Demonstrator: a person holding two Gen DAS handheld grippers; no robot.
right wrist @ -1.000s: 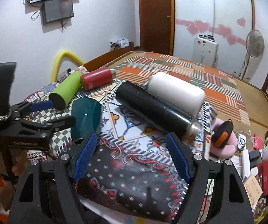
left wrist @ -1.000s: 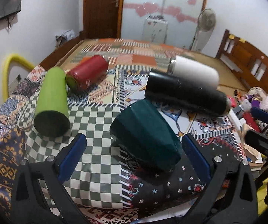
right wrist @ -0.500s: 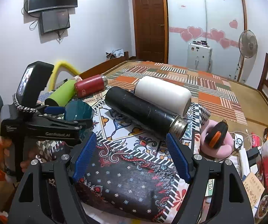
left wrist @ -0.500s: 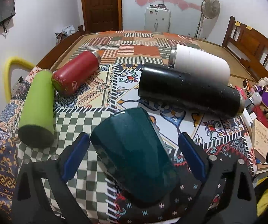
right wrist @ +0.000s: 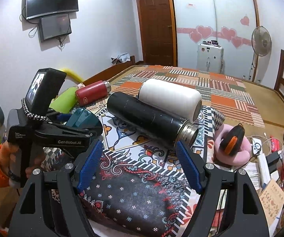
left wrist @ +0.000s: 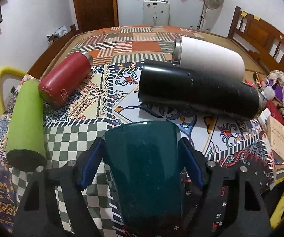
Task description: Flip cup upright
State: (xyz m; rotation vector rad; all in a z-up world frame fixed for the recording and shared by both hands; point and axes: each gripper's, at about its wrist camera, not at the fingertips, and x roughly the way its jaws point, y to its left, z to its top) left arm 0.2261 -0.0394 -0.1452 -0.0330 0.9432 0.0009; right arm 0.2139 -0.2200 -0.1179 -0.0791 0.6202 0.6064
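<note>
1. Left tool (left wrist: 142,165) closed on the teal cup (left wrist: 145,169) — both blue pads against its sides, cup low at 6 o'clock over the patterned table (left wrist: 110,90).
2. Right tool (right wrist: 139,165) spread wide, holding nothing.
3. Four flasks lying flat — green (left wrist: 26,120) at 9 o'clock, red (left wrist: 65,82) at 10, black (left wrist: 197,90) and white (left wrist: 209,59) touching at 2.

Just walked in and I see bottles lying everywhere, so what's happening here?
A person holds a gripping tool in each hand. The left tool is shut on the dark teal cup, which sits between its blue pads above the patterned cloth. The right tool is open and holds nothing. The black flask, white flask, red bottle and green bottle all lie on their sides.
</note>
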